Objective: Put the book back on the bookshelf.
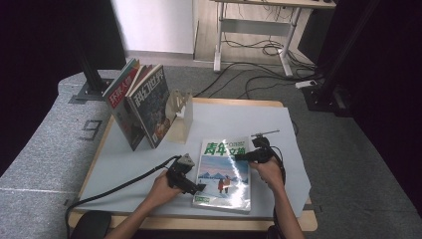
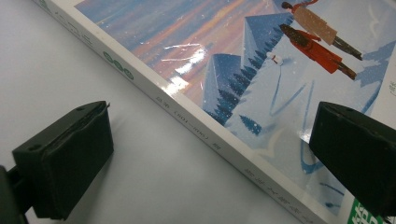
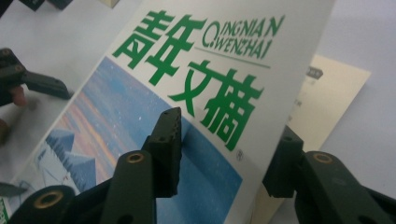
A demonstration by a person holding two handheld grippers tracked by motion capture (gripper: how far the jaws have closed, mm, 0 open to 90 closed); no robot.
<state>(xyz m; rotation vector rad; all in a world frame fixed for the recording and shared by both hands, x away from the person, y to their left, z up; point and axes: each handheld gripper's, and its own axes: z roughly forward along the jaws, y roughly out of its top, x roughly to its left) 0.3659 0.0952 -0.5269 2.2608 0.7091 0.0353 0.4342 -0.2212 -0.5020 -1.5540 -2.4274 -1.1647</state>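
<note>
Grey table cloth (image 1: 124, 159) carries the magazine (image 1: 225, 174) lying flat near the front edge; glossy, thin and floppy, it probably slides easily. Left gripper (image 2: 210, 158) gapes wide astride its spine; right gripper (image 3: 224, 154), jaws narrower, straddles the lifted cover's edge without pressing; best gripped there.

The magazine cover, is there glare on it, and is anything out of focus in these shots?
High view: glare washes the magazine title. Left gripper view: a bright streak crosses the cover's sky; both jaws look soft. Right gripper view: title sharp, near jaws blurred.

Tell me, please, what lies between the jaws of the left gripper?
In the left gripper view, the spine edge of the magazine runs between the open jaws of the left gripper, with bare white table on one side and its cover on the other.
</note>
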